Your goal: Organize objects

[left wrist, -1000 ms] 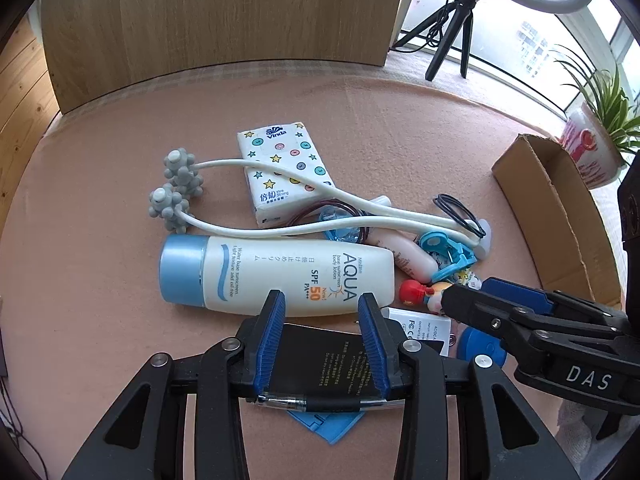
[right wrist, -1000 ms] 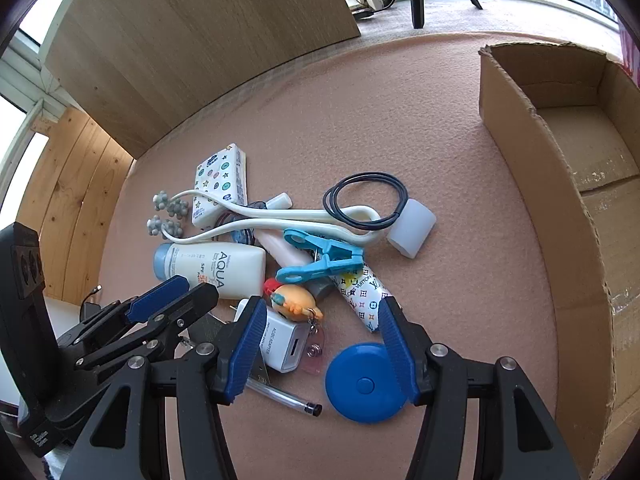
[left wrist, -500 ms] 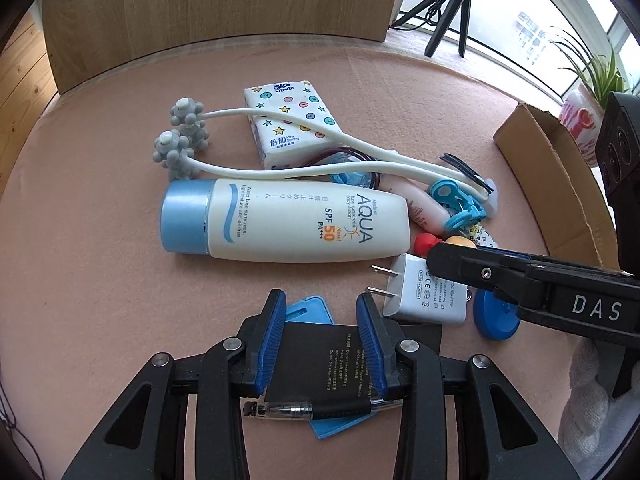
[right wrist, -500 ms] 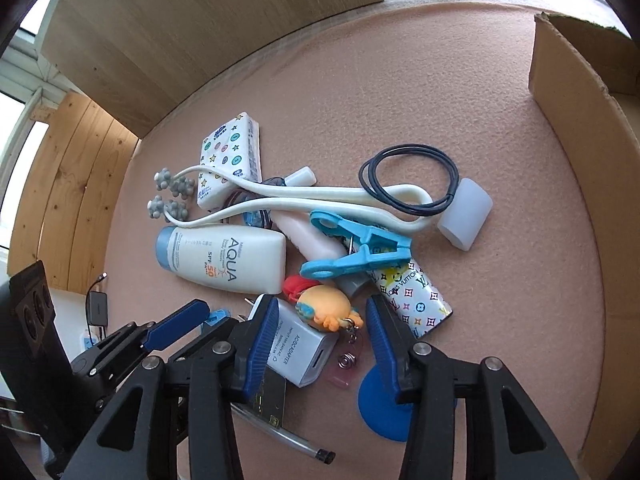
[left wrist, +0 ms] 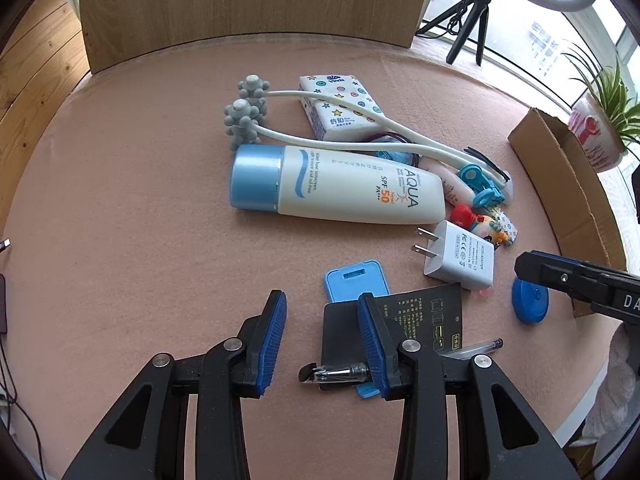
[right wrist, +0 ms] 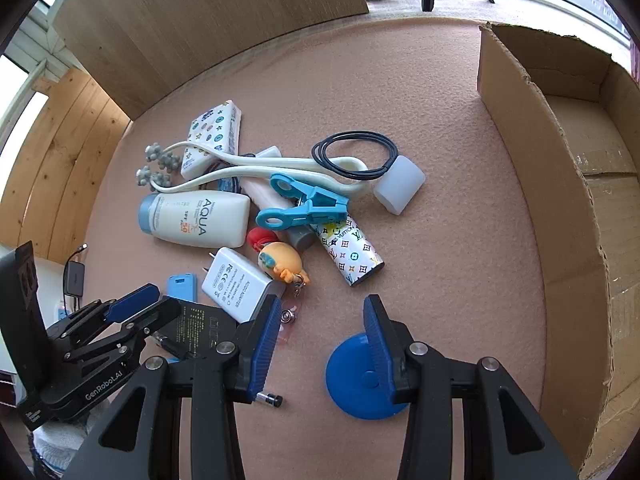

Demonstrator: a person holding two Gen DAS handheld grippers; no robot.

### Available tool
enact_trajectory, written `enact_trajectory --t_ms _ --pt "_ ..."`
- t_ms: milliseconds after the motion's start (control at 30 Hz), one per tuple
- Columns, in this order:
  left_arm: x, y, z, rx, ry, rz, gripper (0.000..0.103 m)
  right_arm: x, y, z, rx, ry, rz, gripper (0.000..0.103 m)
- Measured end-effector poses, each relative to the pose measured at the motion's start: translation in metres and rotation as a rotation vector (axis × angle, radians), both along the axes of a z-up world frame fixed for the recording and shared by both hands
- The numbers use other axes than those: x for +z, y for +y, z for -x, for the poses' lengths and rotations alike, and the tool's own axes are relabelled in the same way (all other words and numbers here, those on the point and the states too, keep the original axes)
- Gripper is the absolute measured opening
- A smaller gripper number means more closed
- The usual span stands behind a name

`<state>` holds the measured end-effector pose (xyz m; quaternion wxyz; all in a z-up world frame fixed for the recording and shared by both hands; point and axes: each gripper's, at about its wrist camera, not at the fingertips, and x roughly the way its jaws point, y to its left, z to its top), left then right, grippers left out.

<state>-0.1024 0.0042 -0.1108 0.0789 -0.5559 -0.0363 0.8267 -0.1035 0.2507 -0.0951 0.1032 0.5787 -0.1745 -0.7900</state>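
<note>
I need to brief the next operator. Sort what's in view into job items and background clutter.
Job items:
sunscreen bottle
tissue pack
white charger
blue clip
blue disc
black card
pen
cardboard box, presumably the destination

Just lying about:
potted plant
tripod
wooden board

The left hand-held gripper [left wrist: 322,320] now sits off to the side of the black card [left wrist: 424,316], over bare bench [left wrist: 140,240]. Before, the card lay between its jaws. The right hand-held gripper [right wrist: 320,324] is closing, with nothing between its jaws, and the blue disc [right wrist: 352,384] now lies under one finger.
</note>
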Motion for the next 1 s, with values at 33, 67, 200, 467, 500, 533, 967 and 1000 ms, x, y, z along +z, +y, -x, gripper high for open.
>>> enact_trajectory --t_ms 33,67,200,467,500,533,967,1000 --pt "0.002 -0.003 -0.001 0.007 0.007 -0.004 0.041 0.004 -0.002 -0.004 0.009 0.007 0.023 0.039" --pt "0.005 -0.006 -0.002 0.013 0.012 -0.005 0.041 0.006 -0.005 -0.007 0.025 0.017 0.031 0.039" --pt "0.007 -0.015 -0.003 0.034 0.019 -0.010 0.041 0.007 -0.030 -0.017 0.116 0.034 0.040 0.039" --pt "0.009 -0.038 -0.018 0.071 0.013 -0.025 0.041 -0.010 -0.078 -0.030 0.264 0.019 -0.013 0.039" --pt "0.011 -0.037 -0.020 0.074 0.011 -0.026 0.041 -0.011 -0.085 -0.032 0.293 0.025 -0.050 0.039" --pt "0.011 -0.039 -0.021 0.077 0.010 -0.027 0.041 -0.012 -0.092 -0.035 0.315 0.036 -0.088 0.039" --pt "0.006 -0.038 -0.025 0.081 -0.005 -0.037 0.041 -0.010 -0.094 -0.055 0.360 0.076 -0.171 0.008" --pt "0.006 -0.037 -0.025 0.079 -0.006 -0.038 0.041 -0.008 -0.089 -0.056 0.342 0.078 -0.156 0.008"
